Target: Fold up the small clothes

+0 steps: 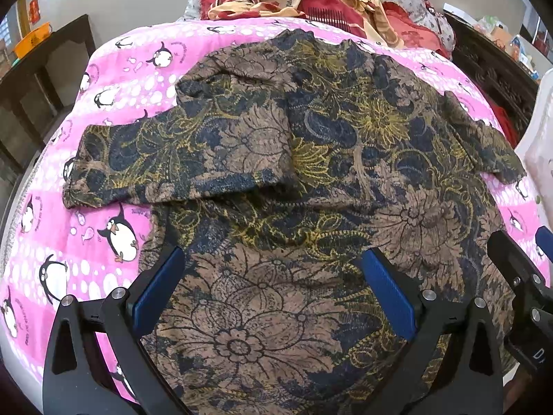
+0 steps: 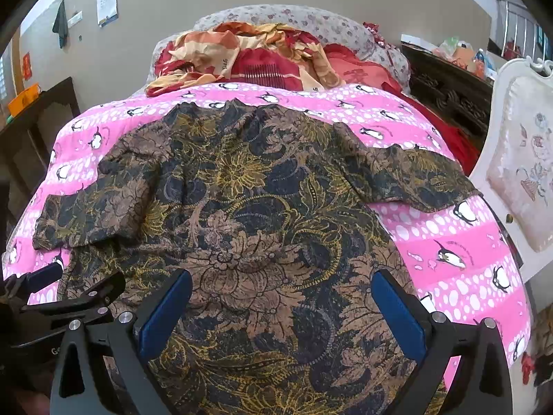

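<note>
Both grippers hang over the near hem of the shirt [image 1: 311, 159], side by side. Left gripper [image 1: 273, 276] has its jaws spread wide, blue pads [image 1: 159, 290] clear of the cloth as far as I can see, holding nothing. Right gripper [image 2: 281, 297] is the same: jaws wide apart, nothing between them. Each one shows at the edge of the other's view, the right gripper just off the shirt's right side, the left one just off its left.

That shirt is a brown, navy and yellow floral print, spread flat on a pink penguin quilt [image 1: 114, 79] on the bed, collar at the far end. Its left sleeve [image 1: 166, 159] is folded in a little and lies out over the quilt; the right sleeve [image 2: 414, 176] stretches out toward the quilt's right edge.

Beyond the shirt's collar sits a heap of red and cream bedding [image 2: 249, 58] against a grey floral pillow [image 2: 311, 20]. Right of the shirt stands a white padded chair [image 2: 522, 173]. Left of it, dark wooden furniture [image 1: 41, 86].
</note>
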`<action>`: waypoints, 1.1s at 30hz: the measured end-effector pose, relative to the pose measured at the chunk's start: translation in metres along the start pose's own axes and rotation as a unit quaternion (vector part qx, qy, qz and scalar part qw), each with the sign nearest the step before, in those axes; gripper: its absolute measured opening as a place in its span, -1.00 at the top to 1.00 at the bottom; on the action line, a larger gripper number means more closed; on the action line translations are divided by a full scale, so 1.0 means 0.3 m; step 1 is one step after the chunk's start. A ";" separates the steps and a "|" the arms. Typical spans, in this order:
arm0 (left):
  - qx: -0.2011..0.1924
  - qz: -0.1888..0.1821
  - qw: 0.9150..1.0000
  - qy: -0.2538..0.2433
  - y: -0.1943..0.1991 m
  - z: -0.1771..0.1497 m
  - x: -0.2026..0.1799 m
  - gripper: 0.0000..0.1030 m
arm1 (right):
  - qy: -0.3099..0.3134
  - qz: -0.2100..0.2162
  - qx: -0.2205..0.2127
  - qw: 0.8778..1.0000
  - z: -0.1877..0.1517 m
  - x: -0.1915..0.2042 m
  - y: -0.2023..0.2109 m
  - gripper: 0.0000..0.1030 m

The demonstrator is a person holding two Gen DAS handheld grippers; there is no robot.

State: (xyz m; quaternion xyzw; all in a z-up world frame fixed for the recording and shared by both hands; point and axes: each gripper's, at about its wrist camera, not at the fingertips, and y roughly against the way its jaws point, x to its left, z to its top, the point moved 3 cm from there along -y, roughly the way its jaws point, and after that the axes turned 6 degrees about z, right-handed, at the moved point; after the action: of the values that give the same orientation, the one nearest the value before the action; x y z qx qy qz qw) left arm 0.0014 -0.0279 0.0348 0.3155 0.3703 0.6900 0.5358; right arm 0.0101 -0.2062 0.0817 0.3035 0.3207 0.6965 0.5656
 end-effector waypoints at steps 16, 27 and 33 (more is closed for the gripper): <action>0.012 0.000 1.000 0.000 -0.027 -0.019 -0.002 -0.99 | 0.001 -0.001 0.005 1.000 -0.009 0.001 -0.008 -0.99; 0.016 0.001 1.000 -0.001 -0.045 -0.020 -0.001 -0.99 | 0.002 0.002 0.010 1.000 -0.015 0.014 -0.027 -0.99; 0.017 0.003 1.000 0.000 -0.050 -0.023 0.005 -0.99 | 0.003 -0.001 0.014 1.000 -0.016 0.021 -0.037 -0.99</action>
State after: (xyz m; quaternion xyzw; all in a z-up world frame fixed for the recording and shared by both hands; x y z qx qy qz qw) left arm 0.0029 -0.0252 0.0186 0.3258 0.3815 0.6851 0.5282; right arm 0.0119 -0.1989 0.0705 0.3087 0.3325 0.6926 0.5608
